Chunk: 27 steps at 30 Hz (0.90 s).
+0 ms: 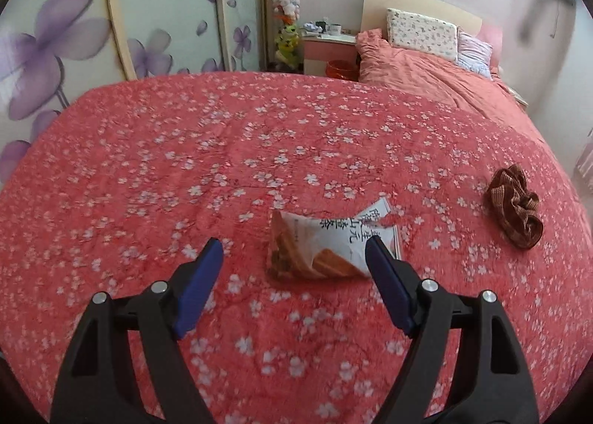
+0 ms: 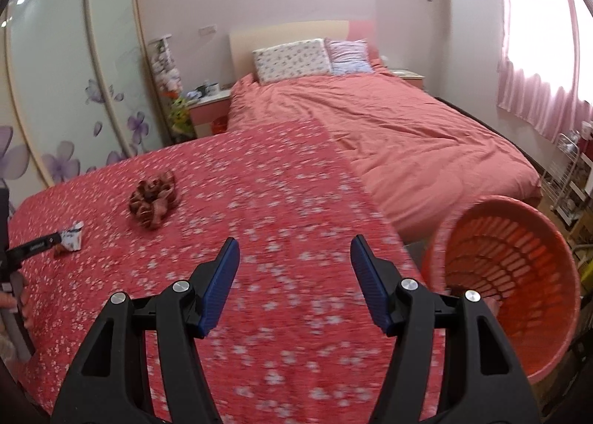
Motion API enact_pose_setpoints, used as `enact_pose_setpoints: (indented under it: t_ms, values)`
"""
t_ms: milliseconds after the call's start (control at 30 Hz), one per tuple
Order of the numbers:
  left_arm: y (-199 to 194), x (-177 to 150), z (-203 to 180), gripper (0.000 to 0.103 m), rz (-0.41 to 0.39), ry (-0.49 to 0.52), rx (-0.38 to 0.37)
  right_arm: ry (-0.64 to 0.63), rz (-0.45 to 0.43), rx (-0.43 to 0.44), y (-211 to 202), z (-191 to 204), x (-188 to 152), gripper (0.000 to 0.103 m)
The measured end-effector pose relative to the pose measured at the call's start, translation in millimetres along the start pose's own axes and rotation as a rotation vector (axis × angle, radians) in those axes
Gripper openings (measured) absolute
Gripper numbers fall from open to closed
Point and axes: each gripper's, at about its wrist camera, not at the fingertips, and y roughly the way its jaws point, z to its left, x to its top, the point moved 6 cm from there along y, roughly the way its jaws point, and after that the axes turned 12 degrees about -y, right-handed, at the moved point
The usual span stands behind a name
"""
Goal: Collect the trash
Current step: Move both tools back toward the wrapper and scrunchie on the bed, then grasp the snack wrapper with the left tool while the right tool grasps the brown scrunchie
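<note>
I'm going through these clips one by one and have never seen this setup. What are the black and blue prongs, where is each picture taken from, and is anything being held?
The prongs are two hand-held grippers, one in each of a person's hands; no robot arm is involved. Each carries a wide-angle camera looking forward along its two blue-padded fingers.

The left wrist view shows the left gripper open over a flowered red bedspread. A snack wrapper lies just ahead of its fingers, not gripped. A crumpled brown cloth lies further right.

The right wrist view shows the right gripper, open, with nothing between its fingers. An orange slatted basket sits tilted at the bed's right edge. At far left, the left gripper's tip appears beside the wrapper.

Nothing is held.
</note>
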Motion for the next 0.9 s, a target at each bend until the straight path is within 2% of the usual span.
enact_pose_setpoints:
  t_ms: [233, 333, 500, 600, 900]
  values:
    - [22.4, 0.7, -8.9, 0.077, 0.046, 0.019, -0.021, -0.060, 0.024, 0.035, 12.7, 37.7, 3.1, 0.062]
    - [27.5, -0.9, -16.4, 0.064, 0.062, 0.033, -0.046, -0.077, 0.032, 0.045, 15.2, 46.4, 3.3, 0.062]
    - [30.2, -1.4, -25.3, 0.048, 0.041, 0.068, -0.041, -0.083, 0.042, 0.060, 17.8, 55.0, 3.5, 0.062]
    - [29.8, -0.4, -25.3, 0.043, 0.042, 0.055, -0.058, -0.089, 0.047, 0.065, 19.4, 59.3, 3.5, 0.062]
    - [30.2, -4.1, -19.3, 0.041, 0.040, 0.041, -0.060, -0.104, 0.060, 0.087, 36.1, 83.0, 9.0, 0.062]
